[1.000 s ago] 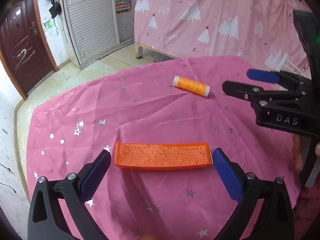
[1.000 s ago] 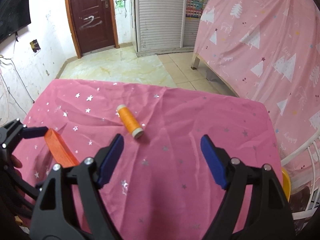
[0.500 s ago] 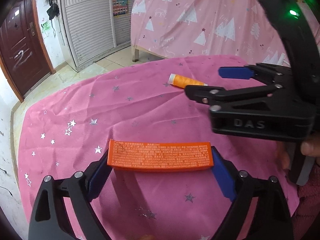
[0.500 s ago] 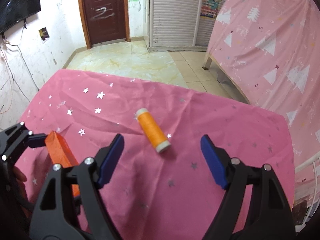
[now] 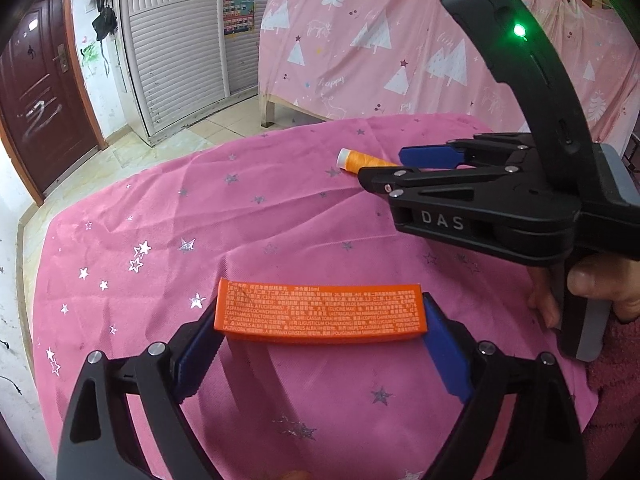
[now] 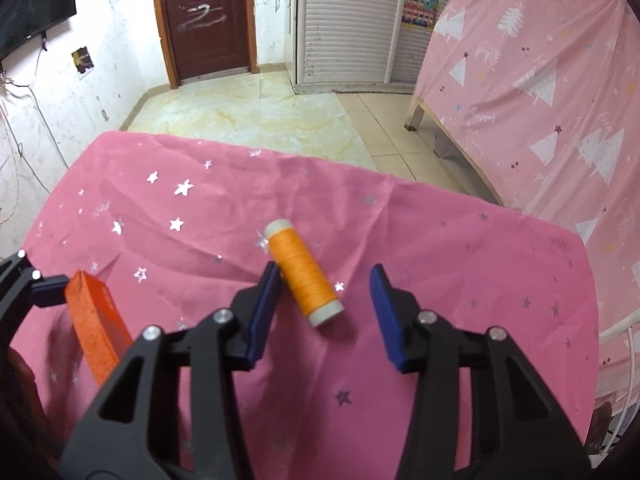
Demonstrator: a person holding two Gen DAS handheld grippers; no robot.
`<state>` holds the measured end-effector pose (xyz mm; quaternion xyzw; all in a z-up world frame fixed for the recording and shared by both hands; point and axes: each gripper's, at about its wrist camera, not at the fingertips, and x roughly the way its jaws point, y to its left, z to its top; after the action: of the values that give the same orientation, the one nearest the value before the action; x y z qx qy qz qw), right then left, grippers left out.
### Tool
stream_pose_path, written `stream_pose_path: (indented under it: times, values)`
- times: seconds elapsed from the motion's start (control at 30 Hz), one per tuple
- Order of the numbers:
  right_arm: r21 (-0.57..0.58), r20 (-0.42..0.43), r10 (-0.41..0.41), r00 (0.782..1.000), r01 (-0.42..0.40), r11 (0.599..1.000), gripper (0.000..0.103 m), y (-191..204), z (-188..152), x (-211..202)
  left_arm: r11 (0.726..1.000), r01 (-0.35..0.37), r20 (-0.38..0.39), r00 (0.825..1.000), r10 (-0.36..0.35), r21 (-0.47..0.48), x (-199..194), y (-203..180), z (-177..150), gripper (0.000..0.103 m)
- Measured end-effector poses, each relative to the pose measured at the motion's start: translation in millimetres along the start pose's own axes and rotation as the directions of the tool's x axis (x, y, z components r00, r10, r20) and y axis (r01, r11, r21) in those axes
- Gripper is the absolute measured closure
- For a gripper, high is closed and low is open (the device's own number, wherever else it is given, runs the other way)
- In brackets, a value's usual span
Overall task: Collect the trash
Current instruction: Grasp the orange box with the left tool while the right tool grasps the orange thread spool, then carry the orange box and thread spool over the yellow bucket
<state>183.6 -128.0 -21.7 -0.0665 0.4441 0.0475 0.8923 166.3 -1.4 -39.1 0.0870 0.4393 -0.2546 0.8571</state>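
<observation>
An orange printed box (image 5: 320,314) sits crosswise between the blue pads of my left gripper (image 5: 320,312), which is shut on its two short ends. In the right wrist view the same box (image 6: 96,328) shows at the left, with one left finger (image 6: 48,292) on its far end. An orange thread spool (image 6: 304,276) with white ends lies on the pink cloth between the jaws of my right gripper (image 6: 325,276). Those jaws are closing: the left pad touches the spool and the right pad stands apart from it. The left wrist view shows the right gripper (image 5: 384,166) over the spool (image 5: 356,162).
The table wears a pink cloth with silver stars (image 5: 160,240); its far edge drops to a tiled floor (image 6: 248,116). A bed draped in pink tree-print fabric (image 5: 400,60) stands to the right. A person's hand (image 5: 592,284) holds the right gripper's handle.
The right gripper came forward and down around the spool and its jaws narrowed. The left gripper's pads closed from beside the box onto its ends.
</observation>
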Motion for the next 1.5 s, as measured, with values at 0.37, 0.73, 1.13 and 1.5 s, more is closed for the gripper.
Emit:
stream_pose_path:
  times: [0.37, 0.73, 1.13, 1.5]
  values:
    - [-0.042, -0.002, -0.020, 1.000, 0.020, 0.999, 0.087, 15, -1, -1, 1.000, 0.001, 0.005, 1.000, -0.001, -0.004, -1, 1, -1, 0.017]
    - [-0.026, 0.050, -0.035, 0.998, 0.037, 0.999, 0.087, 11, -10, -25, 0.999, -0.005, 0.018, 1.000, 0.006, -0.044, -6, 6, 2, 0.017]
    - [0.035, 0.118, -0.040, 0.992, 0.036, 0.999, 0.087, -22, -28, -63, 0.997, -0.034, 0.047, 0.998, 0.038, -0.069, -18, -16, 7, 0.017]
    - [0.136, 0.173, -0.085, 0.981, 0.062, 0.989, 0.087, -81, -61, -99, 1.000, -0.011, 0.091, 0.996, 0.010, 0.016, -29, -82, 25, 0.017]
